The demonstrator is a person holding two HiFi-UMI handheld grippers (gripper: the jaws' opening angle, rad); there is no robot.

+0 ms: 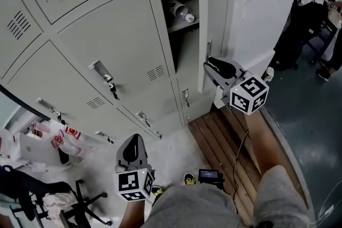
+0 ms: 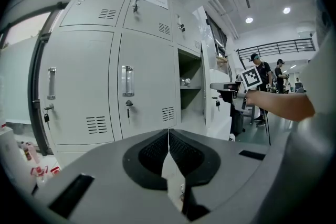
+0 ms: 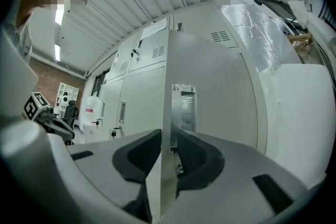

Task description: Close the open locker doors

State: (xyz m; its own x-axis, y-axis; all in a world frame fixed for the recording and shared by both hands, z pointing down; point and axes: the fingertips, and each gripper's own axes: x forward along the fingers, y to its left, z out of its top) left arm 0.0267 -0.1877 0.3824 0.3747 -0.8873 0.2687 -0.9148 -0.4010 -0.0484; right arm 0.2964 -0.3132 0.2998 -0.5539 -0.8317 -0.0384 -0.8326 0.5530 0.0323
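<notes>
A bank of grey lockers stands before me. One locker door (image 1: 214, 24) hangs open, and a bottle (image 1: 181, 10) lies on the shelf inside. My right gripper (image 1: 209, 68) is at the free edge of that door, just below its metal handle (image 3: 184, 107). In the right gripper view the door's edge (image 3: 165, 113) runs between the jaws of the right gripper (image 3: 169, 136); the left pad lies against it and a narrow gap shows at the right pad. My left gripper (image 1: 133, 139) hangs low in front of the closed lockers. Its jaws (image 2: 168, 134) are shut on nothing.
A white cabinet (image 1: 256, 18) stands right behind the open door. A wooden slatted platform (image 1: 224, 141) lies on the floor under my right arm. An office chair (image 1: 69, 195) and bags (image 1: 48, 141) crowd the lower left. People (image 2: 262, 86) stand far off to the right.
</notes>
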